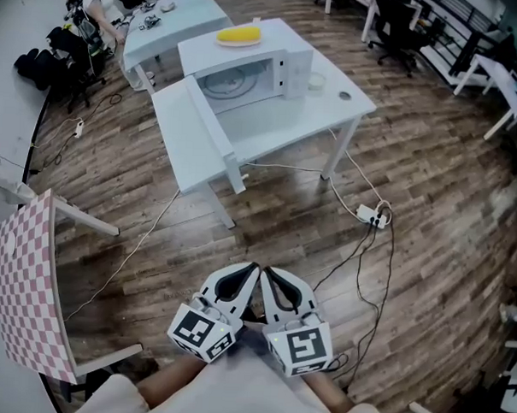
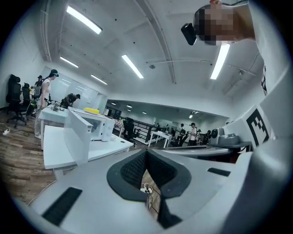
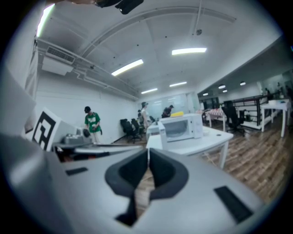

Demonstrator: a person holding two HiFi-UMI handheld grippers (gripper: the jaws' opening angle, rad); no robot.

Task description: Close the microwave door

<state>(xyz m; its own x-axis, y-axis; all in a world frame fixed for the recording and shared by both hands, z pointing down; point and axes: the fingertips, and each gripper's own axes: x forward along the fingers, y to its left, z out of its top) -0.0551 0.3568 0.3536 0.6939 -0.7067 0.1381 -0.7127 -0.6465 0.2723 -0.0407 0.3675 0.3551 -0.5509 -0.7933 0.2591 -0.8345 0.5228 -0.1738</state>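
A white microwave (image 1: 247, 68) stands on a white table (image 1: 331, 110) at the top middle of the head view, with a yellow object (image 1: 239, 35) on its roof. Its door (image 1: 217, 135) hangs wide open, swung out toward me on the left side. The microwave (image 2: 98, 128) and its open door (image 2: 75, 137) also show in the left gripper view, and the microwave (image 3: 183, 127) again in the right gripper view. Both grippers are far from it, close to my body. My left gripper (image 1: 252, 270) (image 2: 146, 153) is shut and empty. My right gripper (image 1: 267, 273) (image 3: 149, 153) is shut and empty beside it.
A power strip (image 1: 373, 217) and loose cables lie on the wooden floor between me and the table. A pink checkered table (image 1: 24, 294) stands at the left. A second white table (image 1: 177, 14) and a person (image 1: 88, 6) are behind the microwave; office chairs (image 1: 399, 32) at the back right.
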